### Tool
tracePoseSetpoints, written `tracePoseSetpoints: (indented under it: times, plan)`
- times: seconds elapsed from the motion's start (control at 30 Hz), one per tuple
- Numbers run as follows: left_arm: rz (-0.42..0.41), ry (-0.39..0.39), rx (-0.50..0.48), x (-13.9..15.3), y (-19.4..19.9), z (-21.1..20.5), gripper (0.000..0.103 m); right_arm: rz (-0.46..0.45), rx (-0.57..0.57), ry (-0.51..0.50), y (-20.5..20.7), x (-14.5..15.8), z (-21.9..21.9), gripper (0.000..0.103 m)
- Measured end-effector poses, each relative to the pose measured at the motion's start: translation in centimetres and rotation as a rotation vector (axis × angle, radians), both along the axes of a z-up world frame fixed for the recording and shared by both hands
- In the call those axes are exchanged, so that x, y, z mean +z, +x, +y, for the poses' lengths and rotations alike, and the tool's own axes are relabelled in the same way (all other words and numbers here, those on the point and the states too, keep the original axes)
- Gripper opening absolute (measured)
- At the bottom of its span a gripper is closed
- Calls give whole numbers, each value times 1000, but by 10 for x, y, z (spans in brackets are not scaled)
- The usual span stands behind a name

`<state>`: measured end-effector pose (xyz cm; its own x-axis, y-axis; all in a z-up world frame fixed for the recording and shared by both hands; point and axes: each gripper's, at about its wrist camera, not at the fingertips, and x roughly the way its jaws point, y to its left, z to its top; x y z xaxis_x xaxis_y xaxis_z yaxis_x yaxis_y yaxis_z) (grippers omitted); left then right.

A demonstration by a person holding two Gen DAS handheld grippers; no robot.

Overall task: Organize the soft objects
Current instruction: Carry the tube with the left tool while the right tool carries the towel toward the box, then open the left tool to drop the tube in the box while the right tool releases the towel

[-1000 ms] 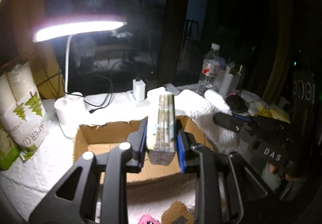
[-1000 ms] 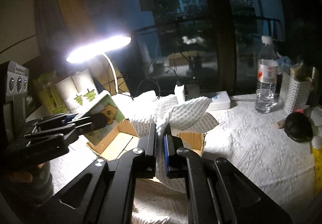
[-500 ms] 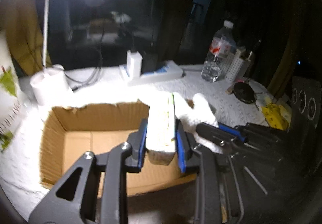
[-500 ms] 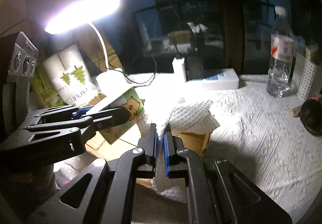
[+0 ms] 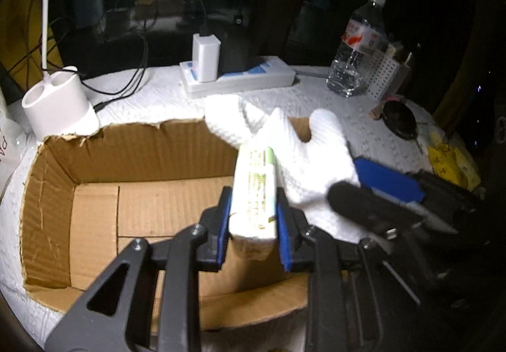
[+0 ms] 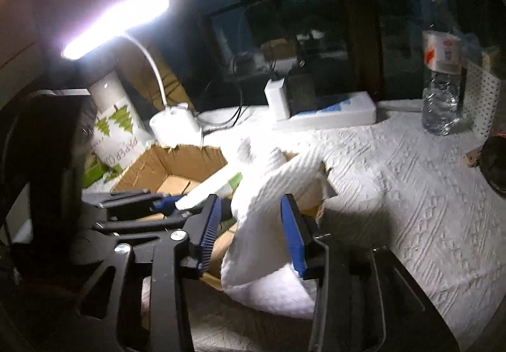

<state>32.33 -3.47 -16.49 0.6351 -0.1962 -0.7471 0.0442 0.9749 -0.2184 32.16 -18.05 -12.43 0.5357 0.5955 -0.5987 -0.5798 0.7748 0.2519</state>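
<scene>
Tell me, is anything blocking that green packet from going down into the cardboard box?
Nothing visible. The green packet, pinched in the left claw, hangs over the cardboard box, whose floor beneath looks bare. The white cloth drapes over the right wall, beside it.

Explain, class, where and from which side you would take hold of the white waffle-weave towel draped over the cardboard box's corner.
Probably best: grip the white towel at the thick bunched fold hanging over the cardboard box rim, coming from outside that corner, as the right gripper sits now, jaws just opened astride it. The left gripper holding the tissue pack blocks the inside approach.
</scene>
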Motion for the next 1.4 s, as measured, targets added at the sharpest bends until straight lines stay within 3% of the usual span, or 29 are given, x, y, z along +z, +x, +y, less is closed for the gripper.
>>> tracePoseSetpoints:
  times: [0.13,0.3,0.7,1.07,1.1,1.13,1.2,1.4]
  plan:
    - [19,13,-15,-2,2,-3,27,-20,-34,17,-1,7,-11,48]
    - [63,19,-37,-9,6,-8,27,8,-102,-51,12,-10,-10,50]
    - [91,28,-68,-7,6,-10,32,165,-169,-156,40,-57,-11,50]
    - [38,26,-53,12,-12,-2,33,84,-201,-138,23,-25,-14,50]
    - [32,26,-53,14,-14,-1,34,75,-203,-138,21,-22,-14,50]
    - [25,25,-53,16,-17,0,42,62,-204,-138,18,-18,-14,50]
    - [13,14,-52,20,-22,1,64,39,-207,-140,11,-10,-13,51]
    - [-32,13,-37,36,-43,6,65,4,-215,-134,-8,8,-14,54]
